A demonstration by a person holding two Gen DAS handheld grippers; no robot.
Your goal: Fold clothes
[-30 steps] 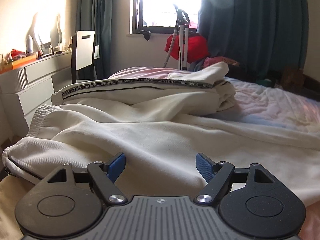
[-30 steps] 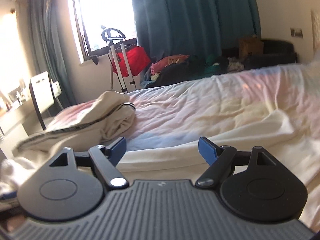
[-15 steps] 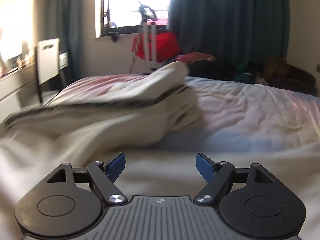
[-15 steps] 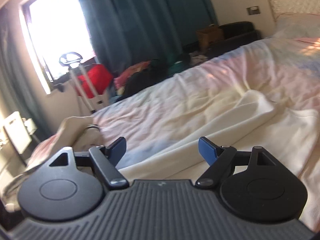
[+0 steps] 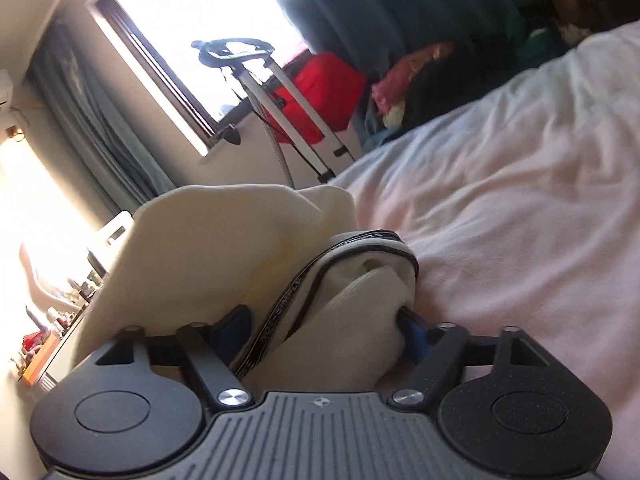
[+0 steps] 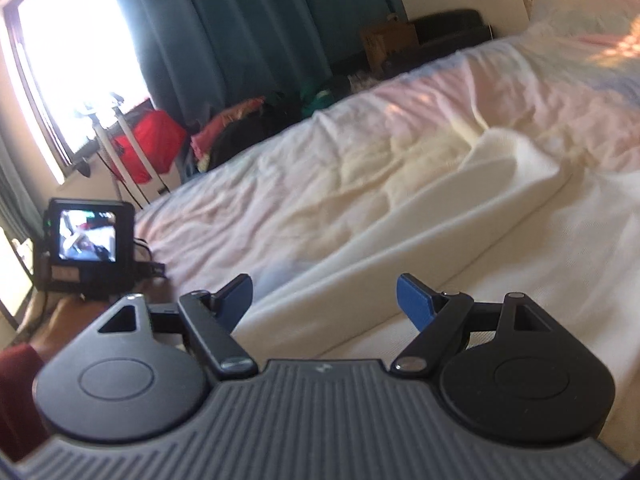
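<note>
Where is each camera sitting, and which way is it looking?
Left wrist view: sits on the left hand-held gripper, tilted, looking along its fingers across the bed to the window; cream trousers bunch between the open fingers.
Right wrist view: sits on the right hand-held gripper, open above a cream garment, facing the curtains; the other gripper's camera screen shows at left.
Both share the bed, window and red bag.
</note>
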